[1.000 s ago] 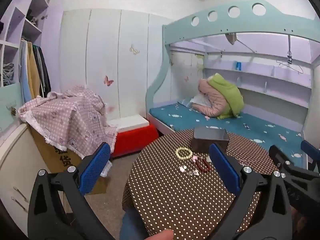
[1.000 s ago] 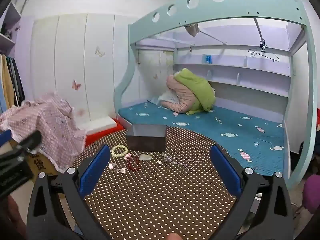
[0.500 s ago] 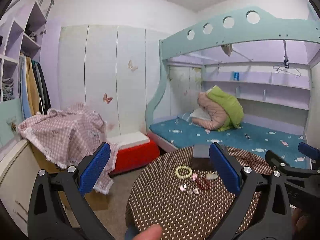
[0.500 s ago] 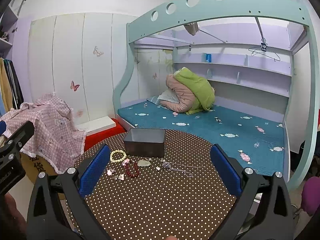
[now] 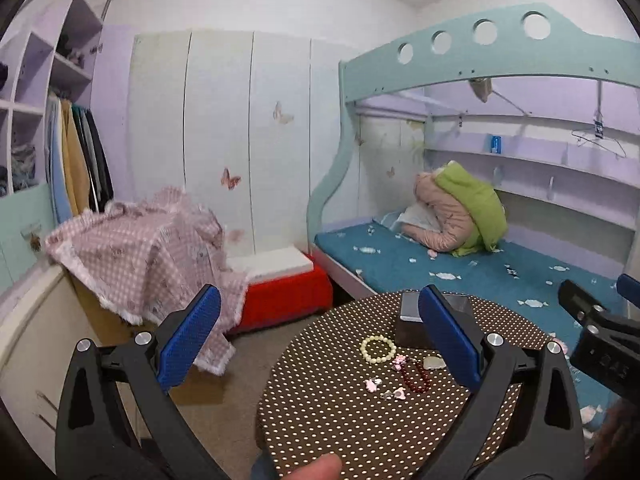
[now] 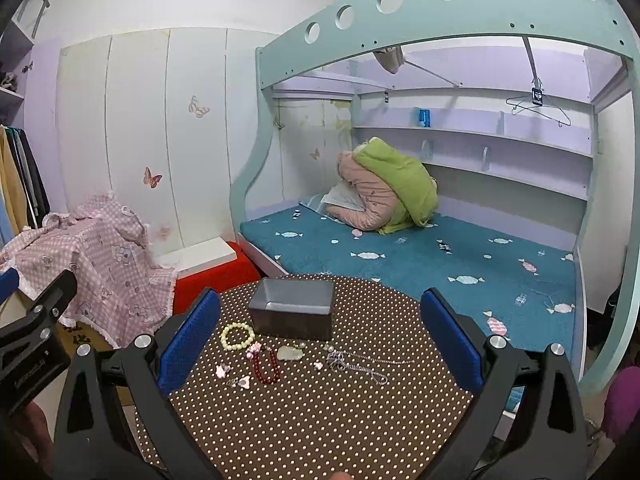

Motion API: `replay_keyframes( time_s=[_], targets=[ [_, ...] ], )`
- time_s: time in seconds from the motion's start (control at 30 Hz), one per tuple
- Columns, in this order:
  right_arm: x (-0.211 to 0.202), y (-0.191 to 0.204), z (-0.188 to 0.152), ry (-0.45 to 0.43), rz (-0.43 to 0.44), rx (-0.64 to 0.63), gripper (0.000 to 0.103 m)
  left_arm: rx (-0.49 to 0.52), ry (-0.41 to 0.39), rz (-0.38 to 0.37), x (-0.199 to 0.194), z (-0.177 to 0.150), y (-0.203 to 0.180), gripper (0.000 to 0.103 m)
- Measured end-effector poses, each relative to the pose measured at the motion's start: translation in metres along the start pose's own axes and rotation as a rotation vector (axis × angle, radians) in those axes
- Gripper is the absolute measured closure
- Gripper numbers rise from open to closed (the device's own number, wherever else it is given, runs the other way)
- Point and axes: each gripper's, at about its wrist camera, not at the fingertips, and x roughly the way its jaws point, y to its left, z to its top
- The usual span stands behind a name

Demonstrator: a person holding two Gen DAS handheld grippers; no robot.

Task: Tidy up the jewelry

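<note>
Two grippers hover above a round dotted table (image 6: 320, 432), both spread wide and grasping nothing. Landmark: the dark open box (image 6: 292, 314) at the table's far side. Going left to right along the box's near face: cream bead bracelet (image 6: 237, 336) just off its left corner, small pink charms (image 6: 222, 369) nearer the camera, red bead bracelet (image 6: 267, 368) with its long axis running toward the box, pale stone pendant (image 6: 289, 353) below the box's middle, then silver chain (image 6: 356, 365) trailing out right of the box. Left gripper (image 5: 320, 344) sits off the table's left edge, jewelry lying ahead and right of it. Right gripper (image 6: 320, 344) has the pieces ahead, slightly left. Judgement: nothing boxed yet; right gripper looks nearer and better centred for the first pick, likely chain or pendant.
</note>
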Motion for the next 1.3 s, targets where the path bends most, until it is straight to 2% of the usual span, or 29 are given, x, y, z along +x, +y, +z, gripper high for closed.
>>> replay_keyframes(
  time_s=[0.4,0.63,0.9,1.03,1.3],
  targets=[
    [0.03,0.009,0.017,0.011,-0.088,0.028,0.007,0.057,-0.027,-0.064,0.046,0.028,-0.005,0.005],
    [0.039,0.017,0.014,0.025,-0.104,0.018,0.007,0.054,-0.025,-0.109,0.061,0.029,0.0,0.005],
    [0.055,0.016,0.021,0.039,-0.039,-0.032,0.007,-0.001,0.013,-0.057,0.071,0.022,0.001,0.005],
    [0.063,0.011,0.021,0.045,-0.018,-0.025,0.007,0.012,0.005,-0.028,0.073,0.026,-0.006,0.005],
    [0.067,0.005,0.014,0.055,-0.035,-0.006,0.007,0.026,0.043,-0.047,0.088,0.025,-0.01,0.005]
  ],
)
